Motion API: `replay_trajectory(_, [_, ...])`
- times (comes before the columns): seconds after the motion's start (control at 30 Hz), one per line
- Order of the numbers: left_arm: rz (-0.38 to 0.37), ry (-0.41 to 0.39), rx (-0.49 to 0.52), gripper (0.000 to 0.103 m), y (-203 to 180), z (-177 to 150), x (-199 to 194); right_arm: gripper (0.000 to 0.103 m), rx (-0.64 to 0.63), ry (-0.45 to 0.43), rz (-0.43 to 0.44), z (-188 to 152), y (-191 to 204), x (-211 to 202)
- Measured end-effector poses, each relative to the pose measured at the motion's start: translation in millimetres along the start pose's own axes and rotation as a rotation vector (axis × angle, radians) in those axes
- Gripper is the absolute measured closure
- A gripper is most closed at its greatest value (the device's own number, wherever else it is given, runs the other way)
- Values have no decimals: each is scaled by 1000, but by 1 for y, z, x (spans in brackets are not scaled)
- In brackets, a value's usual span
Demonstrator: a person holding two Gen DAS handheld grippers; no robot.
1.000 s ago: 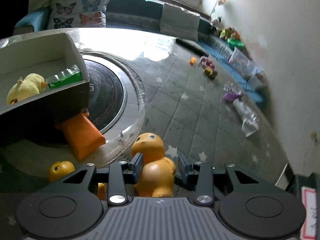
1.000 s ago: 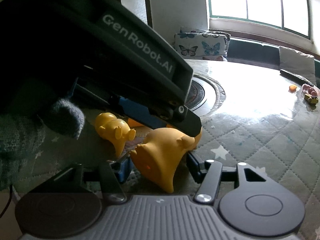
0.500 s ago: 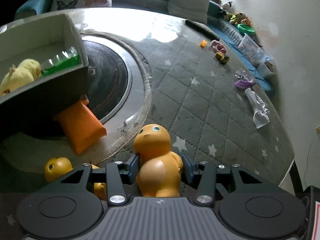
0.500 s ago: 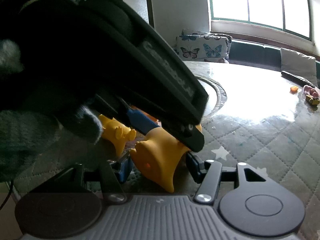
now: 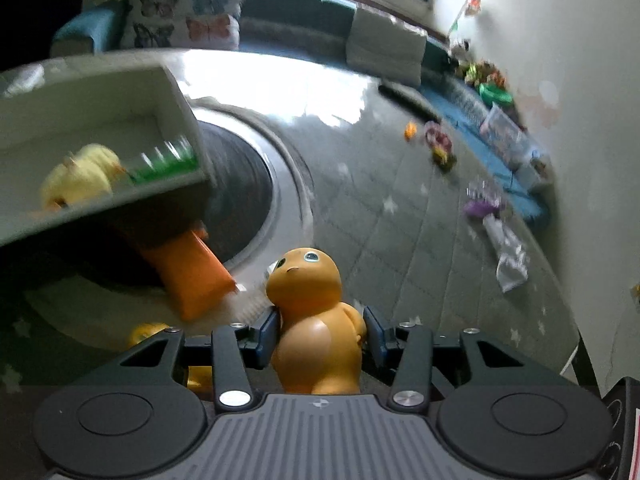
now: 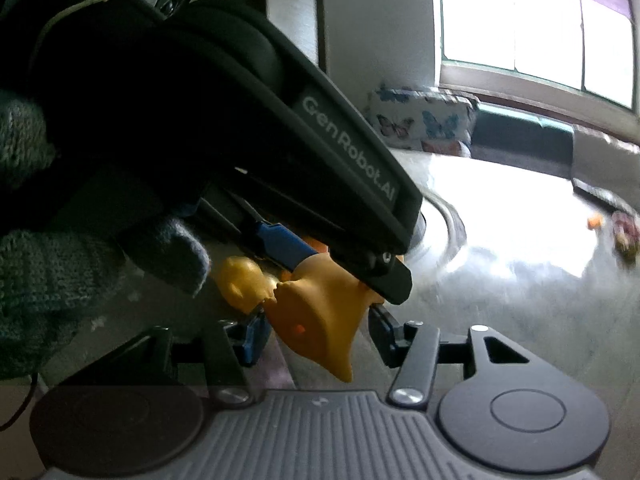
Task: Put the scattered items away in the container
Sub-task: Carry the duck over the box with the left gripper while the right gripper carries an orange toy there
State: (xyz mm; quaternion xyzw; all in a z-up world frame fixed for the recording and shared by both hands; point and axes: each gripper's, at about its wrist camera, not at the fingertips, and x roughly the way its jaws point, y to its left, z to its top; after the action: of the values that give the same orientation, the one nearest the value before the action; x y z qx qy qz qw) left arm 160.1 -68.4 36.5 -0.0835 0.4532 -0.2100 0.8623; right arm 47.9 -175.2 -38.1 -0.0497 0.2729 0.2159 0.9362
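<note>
Left gripper (image 5: 320, 330): both blue pads pressed against the sides of an orange duck-like toy (image 5: 316, 320), jaws clamped on its body. Toy upright in the left wrist view, head above the pads, face turned toward the white container (image 5: 176, 100). Whether its base touches the quilted mat (image 5: 400, 220) is hidden by the gripper body.

Container sits toward the left edge of the table, its near wall in shadow. Inside: a yellow plush chick (image 5: 76, 180) and something green (image 5: 168, 162), blurred. An orange block (image 5: 188, 276) lies partly under the container's near corner, on the rim of the round inset plate (image 5: 280, 200). A second small orange toy (image 5: 148, 332) rests on the mat just left of the left gripper, mostly hidden behind it.

Right gripper (image 6: 316, 334): jaws apart, one pad on each side of the orange toy, with a gap showing on the right side; contact on the left side cannot be told. From the right wrist view the left gripper's black body reaches in from upper left, a gloved hand (image 6: 48, 240) around it.

Far right edge of the table: scattered small toys (image 5: 438, 148), a purple item (image 5: 480, 208) and a clear bag (image 5: 508, 252), all well apart from the container.
</note>
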Motion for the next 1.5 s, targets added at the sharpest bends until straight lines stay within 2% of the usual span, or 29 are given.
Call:
replay_trajectory(0.3, [122,-125,-36,54,45,41,-47,49,-111,-78,119,67,38,43])
replay_trajectory(0.5, [143,-125,-91,54,94,67,-44,49,-138,-71,191,101,57,91])
replay_trajectory(0.7, [163,-124,-146,54,143,93,-41,49,-134,-17,235,125,68,144])
replay_trajectory(0.93, [134,-73,-225,54,190,99,-21,49,-148,62,259,135,71,194])
replay_trajectory(1.07, [122,-39,-247,54,203,98,-9,48,-162,110,256,132,73,213])
replay_trajectory(1.3, [170,-27,-261,54,212,95,-3,42,-178,107,265,129,76,214])
replay_trajectory(1.5, [219,-20,-231,56,206,95,-4,43,-163,105,267,128,78,209])
